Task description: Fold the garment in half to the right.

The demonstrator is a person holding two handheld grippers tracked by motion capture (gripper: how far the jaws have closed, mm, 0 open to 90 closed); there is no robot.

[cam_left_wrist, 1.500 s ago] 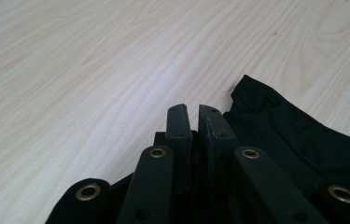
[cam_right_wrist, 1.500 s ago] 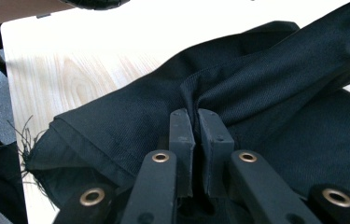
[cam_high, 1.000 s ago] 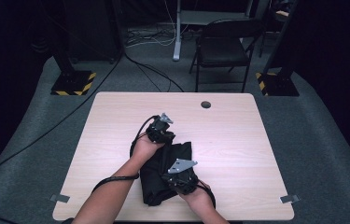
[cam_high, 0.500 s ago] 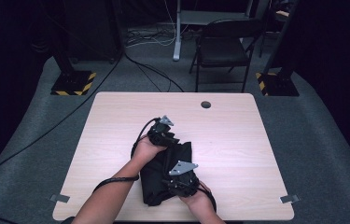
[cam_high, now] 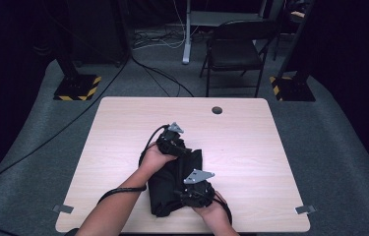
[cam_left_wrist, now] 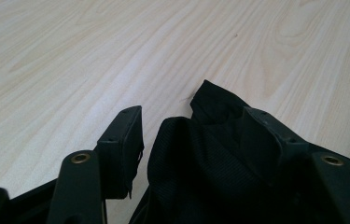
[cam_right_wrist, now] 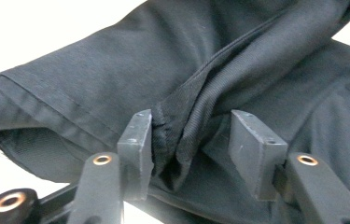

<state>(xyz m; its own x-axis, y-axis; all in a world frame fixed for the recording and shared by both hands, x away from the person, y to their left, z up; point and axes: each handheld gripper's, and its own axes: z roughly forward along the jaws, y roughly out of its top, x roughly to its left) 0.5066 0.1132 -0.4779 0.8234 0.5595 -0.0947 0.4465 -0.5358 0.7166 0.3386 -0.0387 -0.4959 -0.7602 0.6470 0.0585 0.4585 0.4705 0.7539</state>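
Overall light: even overhead illumination on the pale wood-grain counter (cam_high: 251,147); surroundings dark.
Shadows: soft and faint.
Overexposure: in the right gripper view the counter surface is blown out to white.
Detail loss: folded black fabric garment (cam_high: 172,184) shows little texture from above.
Focus: near jaws slightly soft.

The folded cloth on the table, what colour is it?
Black, plain ribbed weave; the cloth shows best in the right gripper view.

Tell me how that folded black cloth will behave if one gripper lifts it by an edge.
The black cloth is probably floppy: it creases and bunches between the right gripper jaws. Lifted by one edge, its stacked layers would likely unfold and drape. It looks light and unlikely to slip.
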